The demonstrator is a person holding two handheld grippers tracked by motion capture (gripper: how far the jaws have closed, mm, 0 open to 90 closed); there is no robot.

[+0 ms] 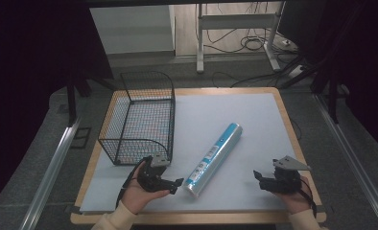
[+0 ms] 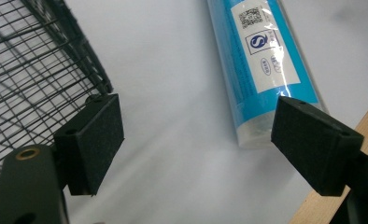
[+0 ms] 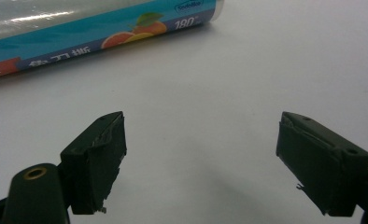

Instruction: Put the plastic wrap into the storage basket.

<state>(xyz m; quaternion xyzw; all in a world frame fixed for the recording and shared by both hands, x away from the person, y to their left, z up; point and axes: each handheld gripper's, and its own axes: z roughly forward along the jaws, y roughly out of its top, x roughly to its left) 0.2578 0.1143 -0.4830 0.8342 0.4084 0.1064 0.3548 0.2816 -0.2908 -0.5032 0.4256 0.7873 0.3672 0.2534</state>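
Table (image 1: 273, 103) with pale mat (image 1: 216, 120), grey floor (image 1: 33, 143), desk legs (image 1: 200, 43) behind

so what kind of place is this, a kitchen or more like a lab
More likely a lab or test room than a kitchen. A small table with a pale mat stands on grey carpet, loose cables trail on the floor behind, and only a wire basket and a roll of cling film are laid out.

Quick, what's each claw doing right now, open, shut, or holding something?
Left claw: open, holding nothing; the blue roll lies just ahead of it.
Right claw: open, holding nothing, over the bare mat.
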